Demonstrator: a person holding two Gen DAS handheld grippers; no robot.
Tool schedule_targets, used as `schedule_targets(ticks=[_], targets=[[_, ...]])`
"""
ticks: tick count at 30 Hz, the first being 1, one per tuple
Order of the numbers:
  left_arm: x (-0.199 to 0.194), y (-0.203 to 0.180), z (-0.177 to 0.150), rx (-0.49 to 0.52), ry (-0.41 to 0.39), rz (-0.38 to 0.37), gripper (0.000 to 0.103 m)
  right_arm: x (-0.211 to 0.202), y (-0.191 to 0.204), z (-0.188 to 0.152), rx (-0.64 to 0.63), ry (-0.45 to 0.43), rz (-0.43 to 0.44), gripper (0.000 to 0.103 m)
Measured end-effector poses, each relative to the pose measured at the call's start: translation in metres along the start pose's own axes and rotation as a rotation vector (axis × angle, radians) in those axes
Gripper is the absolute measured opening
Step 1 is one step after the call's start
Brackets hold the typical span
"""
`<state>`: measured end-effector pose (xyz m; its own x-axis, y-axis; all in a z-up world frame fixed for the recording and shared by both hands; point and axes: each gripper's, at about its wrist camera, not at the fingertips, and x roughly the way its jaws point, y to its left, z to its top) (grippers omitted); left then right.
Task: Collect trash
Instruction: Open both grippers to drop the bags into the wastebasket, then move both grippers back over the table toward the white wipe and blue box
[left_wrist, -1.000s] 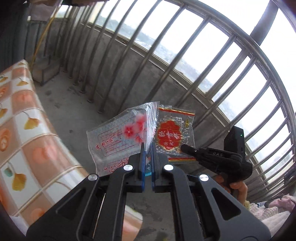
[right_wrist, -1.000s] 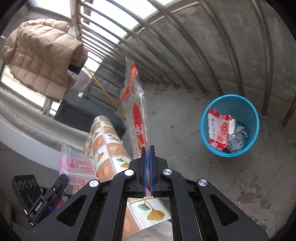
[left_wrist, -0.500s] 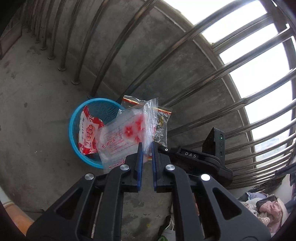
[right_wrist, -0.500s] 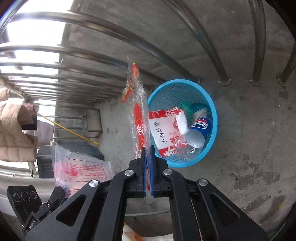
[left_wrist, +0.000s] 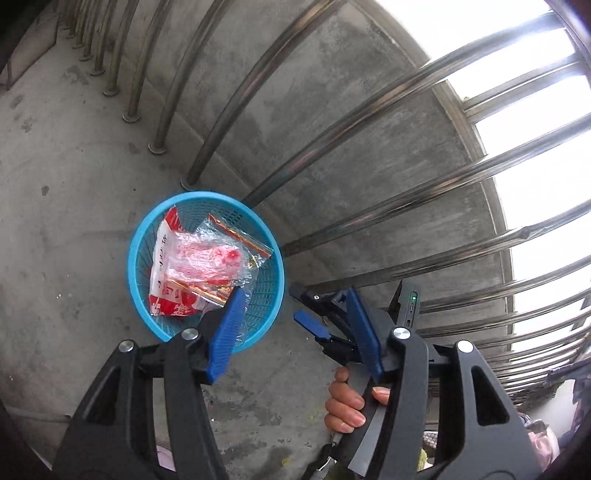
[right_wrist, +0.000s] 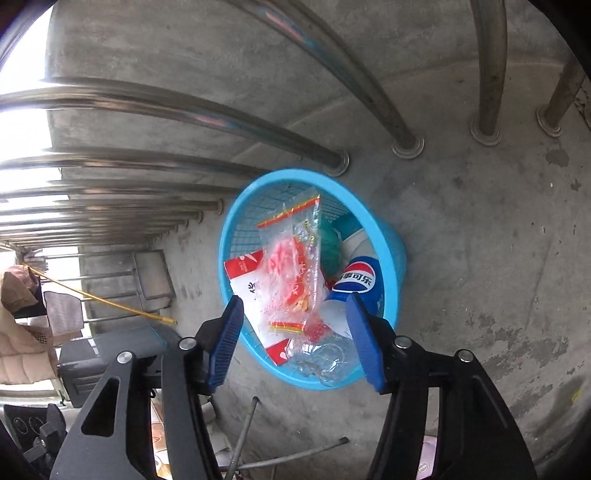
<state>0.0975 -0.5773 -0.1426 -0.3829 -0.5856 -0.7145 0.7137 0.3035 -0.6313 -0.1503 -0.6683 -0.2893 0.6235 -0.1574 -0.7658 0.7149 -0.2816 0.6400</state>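
A blue mesh trash basket (left_wrist: 142, 236) stands on the concrete floor by the railing; it also shows in the right wrist view (right_wrist: 384, 236). Inside lie clear plastic bags with red print (left_wrist: 207, 258) (right_wrist: 291, 273), a white and red wrapper (left_wrist: 166, 299) and a Pepsi cup (right_wrist: 356, 280). My left gripper (left_wrist: 295, 325) is open and empty above the basket's right side. My right gripper (right_wrist: 295, 325) is open and empty just over the basket. The right gripper also shows in the left wrist view (left_wrist: 325, 317), held by a hand.
Curved steel railing bars (left_wrist: 258, 74) and a low concrete wall (right_wrist: 184, 55) stand right behind the basket. A yellow stick (right_wrist: 103, 299), a dark bin (right_wrist: 110, 350) and hanging clothes (right_wrist: 18, 332) are off to the left. Bare concrete floor (right_wrist: 498, 258) surrounds the basket.
Both grippers opened and let go of their plastic bags, which now lie in the basket. Both grippers have moved closer over the basket.
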Motion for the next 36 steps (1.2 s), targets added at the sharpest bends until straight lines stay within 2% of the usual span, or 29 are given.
schedule_targets(ticks=[4, 8, 13, 15, 21, 27, 32, 36], targets=[[-0.039, -0.014, -0.008, 0.059, -0.058, 0.017, 0.060, -0.028, 0.013, -0.006, -0.049, -0.067, 0.012, 0.059], [-0.097, -0.031, -0.029, 0.122, -0.136, 0.047, 0.070, -0.066, 0.038, -0.024, -0.142, -0.136, 0.061, 0.063], [-0.190, -0.033, -0.076, 0.135, -0.298, 0.095, 0.081, -0.115, 0.093, -0.068, -0.350, -0.160, 0.142, 0.072], [-0.227, -0.027, -0.099, 0.133, -0.367, 0.153, 0.082, -0.128, 0.117, -0.091, -0.458, -0.141, 0.175, 0.073], [-0.340, 0.019, -0.184, 0.040, -0.562, 0.302, 0.083, -0.141, 0.186, -0.172, -0.768, 0.009, 0.227, 0.075], [-0.440, 0.085, -0.280, -0.087, -0.718, 0.554, 0.084, -0.133, 0.239, -0.283, -1.069, 0.228, 0.240, 0.077], [-0.498, 0.148, -0.342, -0.213, -0.766, 0.765, 0.085, -0.110, 0.268, -0.386, -1.298, 0.405, 0.237, 0.077], [-0.535, 0.198, -0.361, -0.254, -0.769, 0.920, 0.086, -0.089, 0.277, -0.463, -1.464, 0.516, 0.216, 0.077]])
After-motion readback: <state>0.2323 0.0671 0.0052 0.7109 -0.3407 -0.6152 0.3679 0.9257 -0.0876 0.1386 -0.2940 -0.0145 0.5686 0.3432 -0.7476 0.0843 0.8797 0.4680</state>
